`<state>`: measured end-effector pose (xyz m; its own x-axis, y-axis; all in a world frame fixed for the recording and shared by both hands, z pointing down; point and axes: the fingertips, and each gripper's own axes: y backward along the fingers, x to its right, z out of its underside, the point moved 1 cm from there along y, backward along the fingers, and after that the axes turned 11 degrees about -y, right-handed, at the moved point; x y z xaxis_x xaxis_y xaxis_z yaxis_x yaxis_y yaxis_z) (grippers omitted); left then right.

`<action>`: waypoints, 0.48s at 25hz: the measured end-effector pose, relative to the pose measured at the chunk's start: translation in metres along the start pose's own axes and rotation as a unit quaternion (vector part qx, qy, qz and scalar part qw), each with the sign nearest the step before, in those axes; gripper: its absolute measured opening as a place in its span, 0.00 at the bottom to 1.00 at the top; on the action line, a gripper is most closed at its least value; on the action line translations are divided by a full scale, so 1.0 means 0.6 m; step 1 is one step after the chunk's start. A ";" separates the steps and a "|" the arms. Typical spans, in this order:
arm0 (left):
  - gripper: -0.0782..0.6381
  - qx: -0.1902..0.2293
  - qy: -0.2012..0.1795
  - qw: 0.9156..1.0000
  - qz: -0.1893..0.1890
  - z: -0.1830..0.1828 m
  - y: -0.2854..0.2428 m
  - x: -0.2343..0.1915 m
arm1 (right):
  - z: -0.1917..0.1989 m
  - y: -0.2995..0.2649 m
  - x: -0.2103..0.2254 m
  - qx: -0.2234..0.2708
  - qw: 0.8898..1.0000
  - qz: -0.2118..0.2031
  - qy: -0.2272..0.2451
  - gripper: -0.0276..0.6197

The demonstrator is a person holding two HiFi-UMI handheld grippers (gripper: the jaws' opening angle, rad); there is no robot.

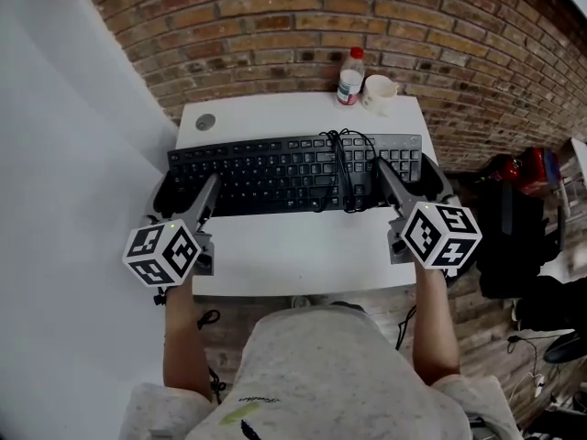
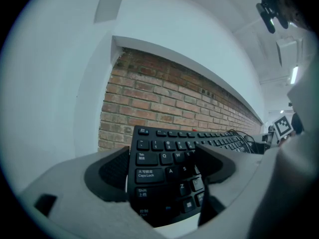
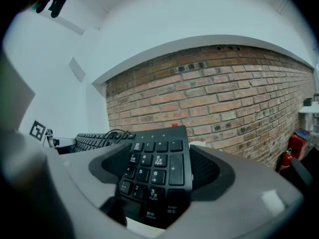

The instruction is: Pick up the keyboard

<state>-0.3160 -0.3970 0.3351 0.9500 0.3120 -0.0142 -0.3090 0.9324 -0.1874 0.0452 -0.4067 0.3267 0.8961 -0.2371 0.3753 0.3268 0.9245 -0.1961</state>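
A black keyboard (image 1: 275, 174) lies across a small white table (image 1: 293, 246), its cable (image 1: 341, 168) coiled over the keys. My left gripper (image 1: 188, 189) stands open at the keyboard's left end, with one jaw over the keys and the other outside the end edge. In the left gripper view the Caps Lock end of the keyboard (image 2: 159, 168) sits between the pads (image 2: 107, 176). My right gripper (image 1: 408, 177) is open the same way at the right end. The number pad (image 3: 157, 168) fills its gap in the right gripper view. I cannot tell whether the keyboard is off the table.
A plastic bottle (image 1: 350, 76) with a red cap and a white mug (image 1: 379, 88) stand at the table's back edge, against the brick wall (image 1: 303, 26). A round cable hole (image 1: 204, 122) is at the back left. A red fire extinguisher (image 1: 532, 165) lies on the floor at right.
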 end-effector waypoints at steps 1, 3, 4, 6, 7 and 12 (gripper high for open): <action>0.67 0.005 0.000 1.000 0.000 -0.002 0.002 0.000 | -0.003 0.002 -0.003 0.005 1.000 -0.001 0.003 0.64; 0.67 0.015 -0.001 1.000 -0.001 -0.005 0.005 -0.001 | -0.006 0.005 -0.006 0.014 1.000 -0.004 0.007 0.64; 0.67 0.019 -0.003 1.000 -0.002 -0.006 0.006 -0.001 | -0.007 0.006 -0.007 0.017 1.000 -0.005 0.007 0.64; 0.67 0.023 -0.006 1.000 -0.003 -0.009 0.008 -0.001 | -0.007 0.008 -0.008 0.021 1.000 -0.006 0.007 0.64; 0.67 0.025 -0.007 1.000 -0.003 -0.010 0.008 -0.001 | -0.007 0.008 -0.008 0.022 1.000 -0.006 0.006 0.64; 0.67 0.025 -0.007 1.000 -0.003 -0.013 0.009 0.000 | -0.010 0.010 -0.009 0.023 1.000 -0.005 0.006 0.64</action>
<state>-0.3174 -0.3935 0.3263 0.9510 0.3092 0.0000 -0.3063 0.9418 -0.1384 0.0443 -0.4014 0.3183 0.8964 -0.2491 0.3665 0.3211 0.9352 -0.1497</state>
